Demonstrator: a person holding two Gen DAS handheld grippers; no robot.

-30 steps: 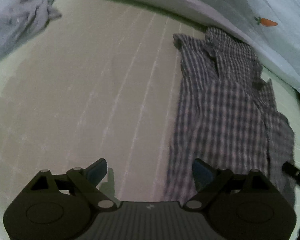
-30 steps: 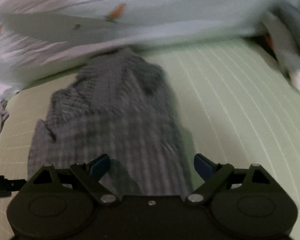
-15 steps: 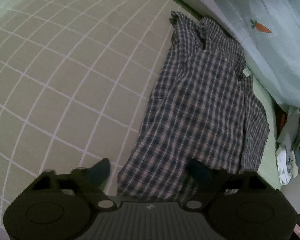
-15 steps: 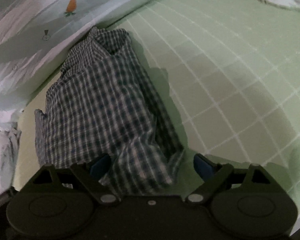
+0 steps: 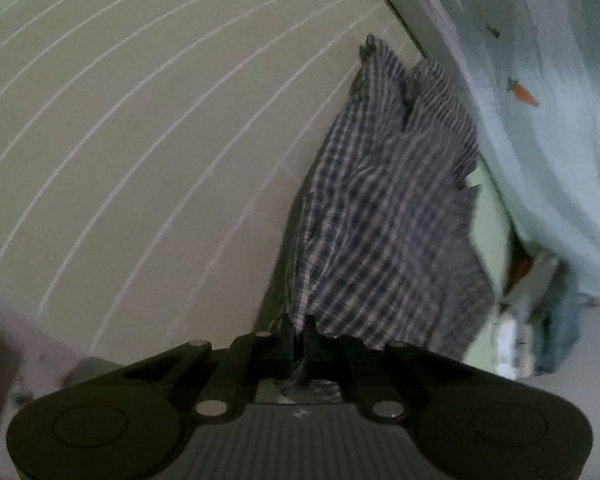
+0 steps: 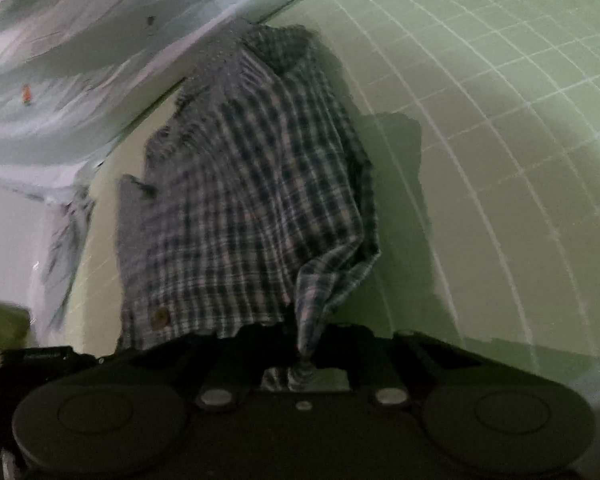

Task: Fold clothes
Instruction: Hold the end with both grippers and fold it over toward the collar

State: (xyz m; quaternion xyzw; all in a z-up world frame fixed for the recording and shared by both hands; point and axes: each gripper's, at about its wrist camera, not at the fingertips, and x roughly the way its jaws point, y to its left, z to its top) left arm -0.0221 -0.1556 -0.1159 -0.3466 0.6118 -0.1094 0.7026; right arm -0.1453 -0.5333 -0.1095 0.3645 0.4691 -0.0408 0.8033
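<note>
My left gripper [image 5: 299, 330] is clenched on the near hem of the checked shirt [image 5: 384, 216], and my right gripper [image 6: 306, 346] pinches another bunched corner of it. The shirt lies on the green gridded bed sheet [image 6: 500, 128], beside the carrot-print quilt [image 5: 540, 120].

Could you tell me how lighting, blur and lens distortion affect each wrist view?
Left wrist view: dim; motion blur smears the checked shirt and the carrot-print sheet; the fisheye bends the green mat's lines into arcs. Right wrist view: sharper; the shirt throws a hard shadow on the mat; blur at the left edge.
</note>
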